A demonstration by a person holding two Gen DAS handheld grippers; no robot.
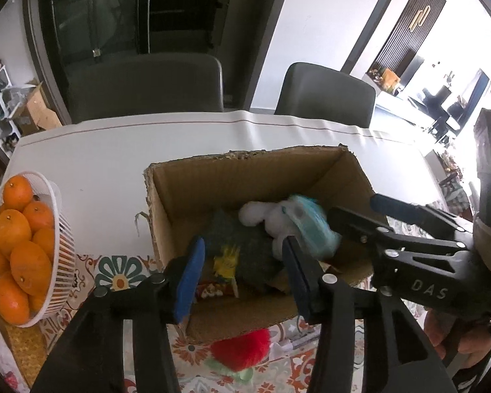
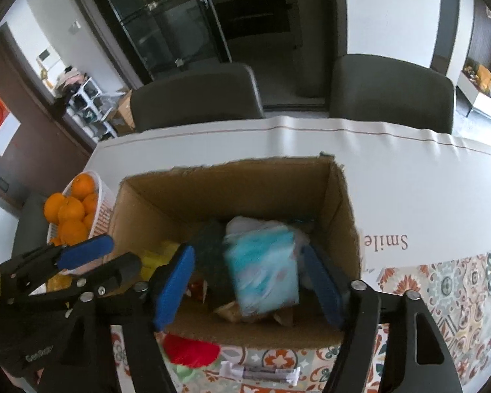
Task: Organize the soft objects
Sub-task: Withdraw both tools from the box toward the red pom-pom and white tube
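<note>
The right gripper [image 2: 248, 281] has its blue-padded jaws spread wide over the open brown cardboard box [image 2: 167, 196]. Between them, but not touched by either pad as far as I can see, there is a blurred light-blue and white soft plush toy [image 2: 262, 271]; it is inside the box, near its right wall. The left gripper [image 1: 242, 271] also has its jaws wide apart and holds nothing; it hangs over the near left part of the same box. In the left wrist view the right gripper [image 1: 353, 211] comes in from the right, and the toy [image 1: 294, 226] sits just in front of its fingers, with white fluffy parts toward the middle of the box.

Under and beside the toy lies a dark green fuzzy soft object [image 1: 242, 235] with a small yellow piece [image 1: 226, 260] on it. Some colourful packets lie at the box bottom, too blurred to name.

Outside the box, touching its near wall, a red fluffy plush object [image 1: 242, 348] lies on the patterned floral tablecloth [image 2: 458, 288]. To the left stands a white ribbed plastic basket [image 1: 62, 239] full of oranges [image 1: 16, 229]. Behind the table stand two dark grey chairs [image 2: 389, 91].
</note>
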